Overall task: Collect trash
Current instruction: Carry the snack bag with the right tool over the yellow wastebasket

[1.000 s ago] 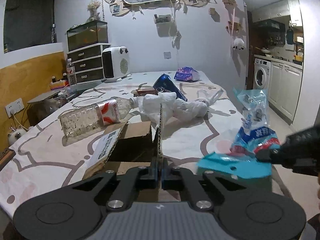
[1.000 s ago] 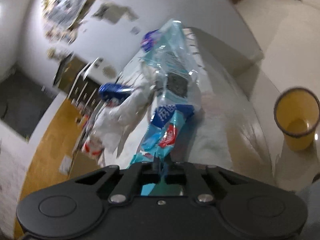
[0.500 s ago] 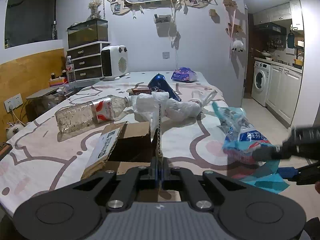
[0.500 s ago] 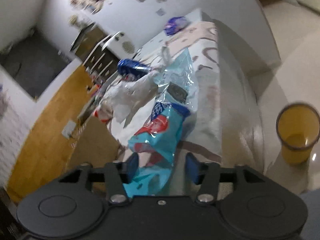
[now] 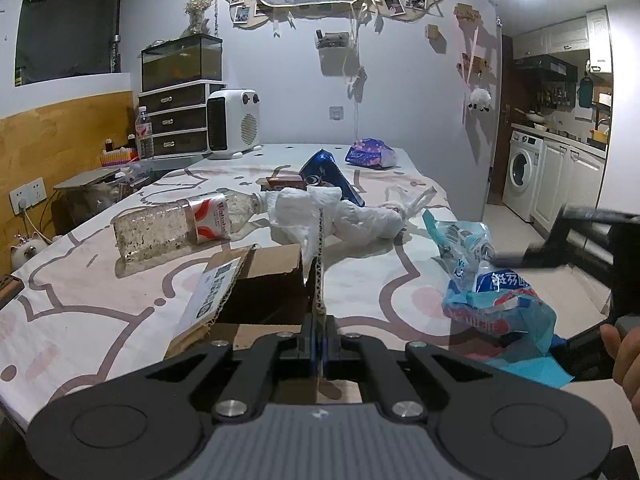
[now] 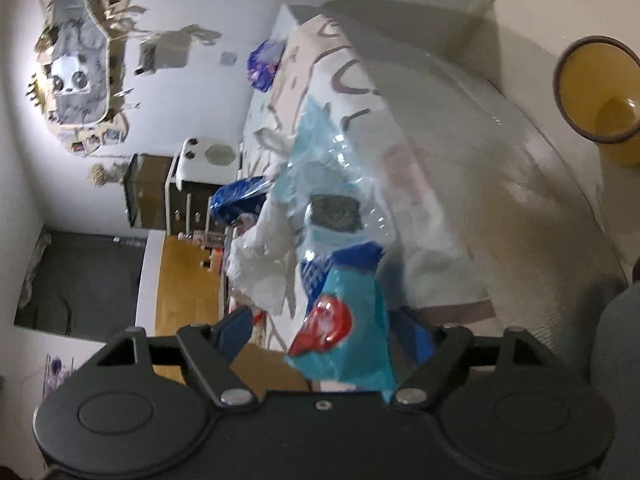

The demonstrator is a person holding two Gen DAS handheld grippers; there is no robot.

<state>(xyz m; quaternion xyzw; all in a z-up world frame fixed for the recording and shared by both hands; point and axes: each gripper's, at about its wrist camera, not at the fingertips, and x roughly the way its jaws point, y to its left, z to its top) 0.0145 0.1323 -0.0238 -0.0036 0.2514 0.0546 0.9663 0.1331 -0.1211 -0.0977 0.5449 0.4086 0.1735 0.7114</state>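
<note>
Left gripper [image 5: 319, 344] clamped on the box [image 5: 256, 280] flap edge, box just ahead of it on the table [image 5: 100, 280]. Right gripper [image 6: 326, 332] jaws have just been opening, now apart; blue wrapper [image 6: 340, 292] sits between the fingers [image 6: 236, 330], pads not pressing it, draped over the table edge. Bottle [image 5: 188, 226] and white bag [image 5: 344, 216] lie beyond the box. Yellow bin [image 6: 596, 92] on the floor, far right of the right gripper.

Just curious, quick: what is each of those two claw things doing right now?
Left gripper: jaws closed on the cardboard box flap.
Right gripper: jaws have just been opening; the blue plastic wrapper hangs between them, not pinched.
</note>
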